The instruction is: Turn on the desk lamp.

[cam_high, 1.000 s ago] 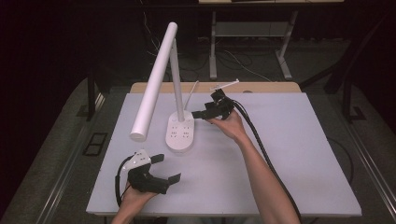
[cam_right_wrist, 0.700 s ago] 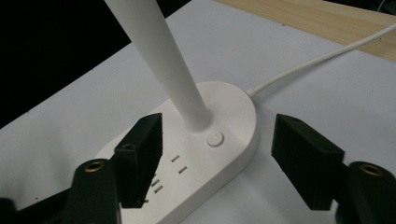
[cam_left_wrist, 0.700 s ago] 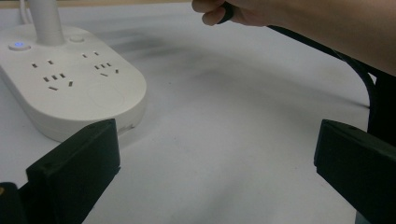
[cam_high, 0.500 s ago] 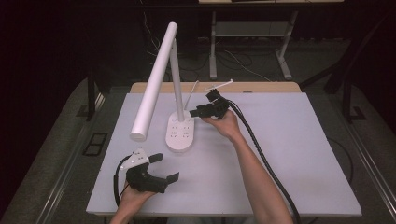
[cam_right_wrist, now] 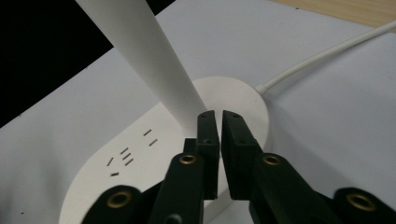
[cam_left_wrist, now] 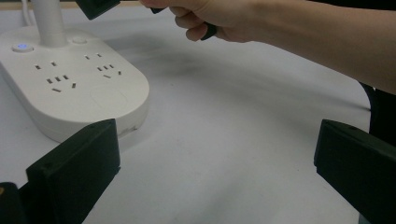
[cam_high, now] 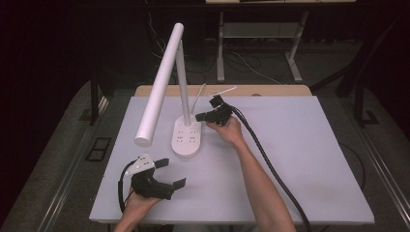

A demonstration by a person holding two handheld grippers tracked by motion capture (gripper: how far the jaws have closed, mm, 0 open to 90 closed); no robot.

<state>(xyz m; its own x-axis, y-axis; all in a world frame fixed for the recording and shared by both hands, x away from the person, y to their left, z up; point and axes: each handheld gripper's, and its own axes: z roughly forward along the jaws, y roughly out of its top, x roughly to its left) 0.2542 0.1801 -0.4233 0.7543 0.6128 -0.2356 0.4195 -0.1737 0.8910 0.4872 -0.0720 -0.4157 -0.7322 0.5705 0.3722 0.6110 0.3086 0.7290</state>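
A white desk lamp [cam_high: 162, 82] stands on an oval white base [cam_high: 186, 137] with power sockets, at the table's back middle. Its base [cam_left_wrist: 70, 88] shows a lit blue button [cam_left_wrist: 21, 46] beside the pole. My right gripper [cam_high: 202, 116] hovers over the base's rear right, just by the pole [cam_right_wrist: 149, 60]; its jaws are shut with nothing between them, tips [cam_right_wrist: 218, 119] at the pole's foot. My left gripper [cam_high: 171, 174] rests near the table's front left, jaws wide open and empty, pointing toward the base.
The lamp's white cable [cam_right_wrist: 327, 51] runs off the base toward the wooden back edge [cam_high: 270, 90]. A black cable [cam_high: 270, 159] trails from the right gripper along the forearm. The grey table top [cam_high: 314, 154] stretches to the right.
The right gripper has moved left, from beside the base to over its rear by the pole. The left gripper has stayed put.
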